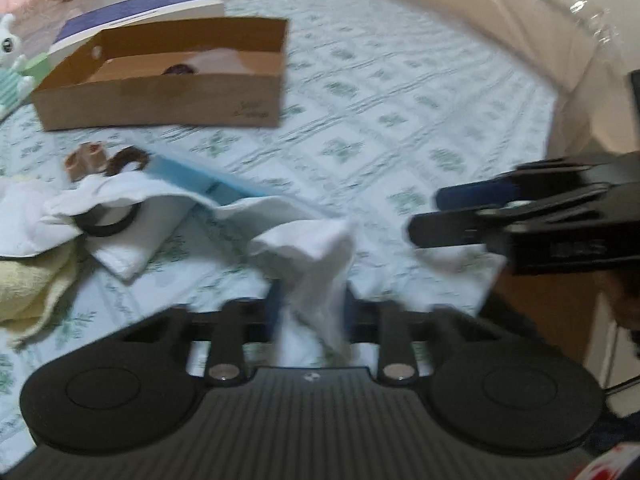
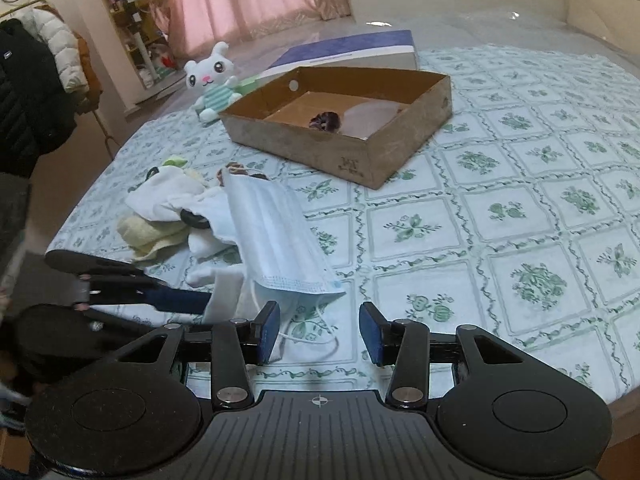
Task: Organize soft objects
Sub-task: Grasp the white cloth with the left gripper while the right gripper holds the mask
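Now pinching white cloth (image 1: 316, 264) w/ left gripper (image 1: 310, 304), fingers clenched on it, near the cardboard box (image 1: 160, 92), prob. to lift toward box. Right gripper (image 2: 319, 332) spread, empty, beside face mask (image 2: 276, 240), ready to assist.

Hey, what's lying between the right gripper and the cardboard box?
In the right wrist view, a blue face mask lies between the right gripper and the box, then bare bedsheet.

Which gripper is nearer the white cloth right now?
Left. The left gripper is shut on the white cloth; the right gripper is open beside it, over the mask's ear loop.
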Demonstrator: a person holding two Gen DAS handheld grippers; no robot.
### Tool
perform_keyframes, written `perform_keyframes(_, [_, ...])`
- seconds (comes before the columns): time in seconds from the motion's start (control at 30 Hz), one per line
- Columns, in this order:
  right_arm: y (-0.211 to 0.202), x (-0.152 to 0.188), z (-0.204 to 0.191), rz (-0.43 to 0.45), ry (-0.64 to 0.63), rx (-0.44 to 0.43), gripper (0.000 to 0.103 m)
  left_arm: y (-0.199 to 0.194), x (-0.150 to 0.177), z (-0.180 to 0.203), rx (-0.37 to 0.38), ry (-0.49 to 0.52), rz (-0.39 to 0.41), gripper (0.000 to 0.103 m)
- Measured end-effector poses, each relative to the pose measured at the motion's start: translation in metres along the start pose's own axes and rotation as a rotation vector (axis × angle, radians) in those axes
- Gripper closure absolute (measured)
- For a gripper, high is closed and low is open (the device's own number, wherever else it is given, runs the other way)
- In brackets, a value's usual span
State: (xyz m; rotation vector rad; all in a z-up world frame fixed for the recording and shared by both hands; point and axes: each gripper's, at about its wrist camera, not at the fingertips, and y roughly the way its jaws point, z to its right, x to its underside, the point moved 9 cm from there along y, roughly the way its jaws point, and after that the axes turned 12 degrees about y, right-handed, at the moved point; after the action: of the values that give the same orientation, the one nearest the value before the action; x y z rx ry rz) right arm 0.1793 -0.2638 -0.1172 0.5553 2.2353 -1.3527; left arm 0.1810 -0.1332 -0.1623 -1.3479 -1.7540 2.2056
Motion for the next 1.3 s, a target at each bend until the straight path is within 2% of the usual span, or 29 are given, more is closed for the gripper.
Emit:
perform_keyframes(0.1, [0.006,0.004,-0.012,-0.002,-0.062,-0.01,0.059,-0.012,0.002,-0.025,-0.075,-0.009,0.021,0.095])
perform_keyframes(0.23, [0.026,0.011,-0.027,-0.008,-0.161,0.014,0.059,-0.032,0.001,-0.057,-0.195,0.014,0.045,0.095])
perform_keyframes(0.33, [0.042,0.012,-0.039,0.014,-0.23,0.026,0.058,-0.034,-0.001,-0.07,-0.245,0.056,0.046,0.094])
perform_keyframes(0.43, [0.058,0.016,-0.052,0.0,-0.31,0.032,0.055,-0.028,0.001,-0.074,-0.264,0.094,0.027,0.092])
perform_keyframes(0.47, [0.062,0.019,-0.058,-0.003,-0.345,0.034,0.051,-0.026,0.001,-0.073,-0.263,0.1,0.02,0.09])
perform_keyframes(0.5, [0.066,0.021,-0.061,0.0,-0.373,0.036,0.045,-0.025,0.003,-0.072,-0.256,0.099,0.019,0.081])
perform_keyframes(0.57, [0.074,0.027,-0.065,0.014,-0.422,0.061,0.041,-0.024,0.005,-0.07,-0.235,0.076,0.028,0.065])
perform_keyframes(0.67, [0.09,0.033,-0.061,0.039,-0.489,0.129,0.041,-0.021,0.008,-0.069,-0.197,0.026,0.039,0.059])
perform_keyframes(0.77, [0.095,0.03,-0.052,0.045,-0.434,0.11,0.041,-0.013,0.012,-0.068,-0.149,-0.031,0.033,0.038])
perform_keyframes(0.9, [0.095,0.022,-0.04,0.054,-0.345,0.098,0.042,0.006,0.022,-0.077,-0.188,-0.104,-0.03,0.036])
perform_keyframes(1.03, [0.093,0.018,-0.038,0.064,-0.325,0.084,0.043,0.02,0.029,-0.081,-0.124,-0.247,-0.03,0.036])
perform_keyframes(1.13, [0.095,0.015,-0.037,0.065,-0.325,0.075,0.047,0.025,0.026,-0.082,-0.127,-0.295,0.006,0.04])
perform_keyframes(1.17, [0.095,0.016,-0.038,0.069,-0.327,0.066,0.05,0.026,0.024,-0.081,-0.128,-0.291,0.022,0.05])
perform_keyframes(1.2, [0.095,0.016,-0.039,0.074,-0.333,0.063,0.055,0.027,0.022,-0.081,-0.124,-0.287,0.035,0.071])
perform_keyframes(1.23, [0.095,0.017,-0.04,0.077,-0.341,0.064,0.058,0.028,0.02,-0.083,-0.12,-0.292,0.041,0.081])
perform_keyframes(1.27, [0.097,0.018,-0.04,0.074,-0.348,0.064,0.068,0.028,0.019,-0.084,-0.112,-0.301,0.044,0.093])
perform_keyframes(1.3, [0.099,0.018,-0.04,0.071,-0.353,0.069,0.08,0.028,0.019,-0.086,-0.103,-0.312,0.049,0.096])
